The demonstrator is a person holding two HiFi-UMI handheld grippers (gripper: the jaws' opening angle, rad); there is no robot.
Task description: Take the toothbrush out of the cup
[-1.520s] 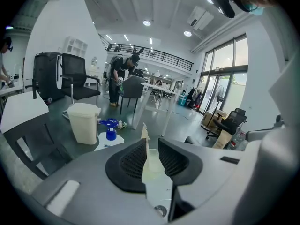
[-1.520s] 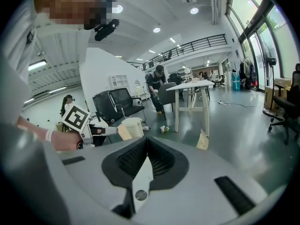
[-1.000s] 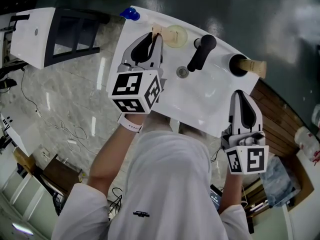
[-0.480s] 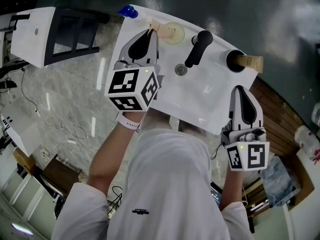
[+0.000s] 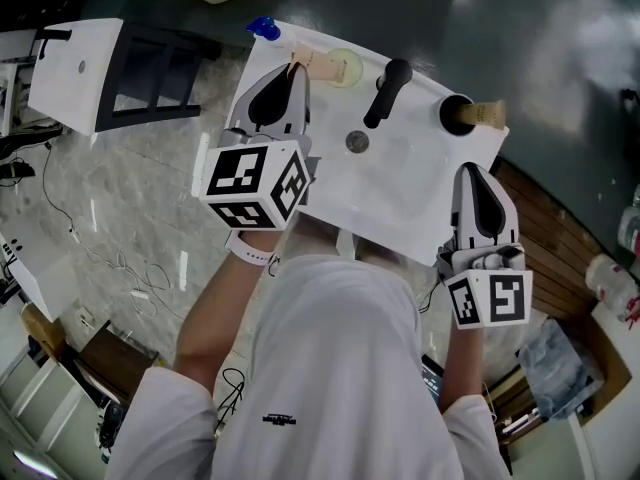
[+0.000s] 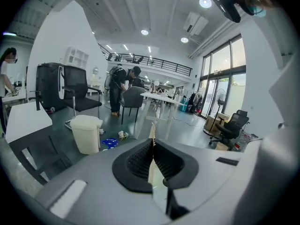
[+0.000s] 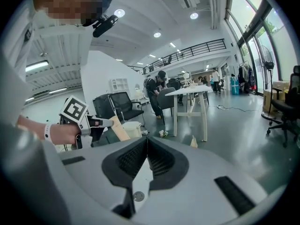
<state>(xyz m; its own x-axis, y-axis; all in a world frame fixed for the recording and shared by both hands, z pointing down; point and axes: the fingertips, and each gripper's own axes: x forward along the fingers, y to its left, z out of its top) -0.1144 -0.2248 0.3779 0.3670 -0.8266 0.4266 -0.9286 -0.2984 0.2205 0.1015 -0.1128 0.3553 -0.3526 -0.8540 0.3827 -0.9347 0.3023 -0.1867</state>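
- My left gripper (image 5: 296, 70) is clenched on the toothbrush (image 7: 118, 129), at the far left of the surface (image 5: 400, 188), right by the cup (image 5: 342, 66).
- I can't tell whether its lower end is clear of the rim.
- The handle looks like pale wood: thin, flat and stiff, and I'd guess very light.
- A stick that slim could swivel in the pads, so I'd pinch across the flat faces, mid-handle, away from the bristles.
- The cup looks light too; a snag might tip it.
- My right gripper (image 7: 147, 144) is clenched on nothing, near right.
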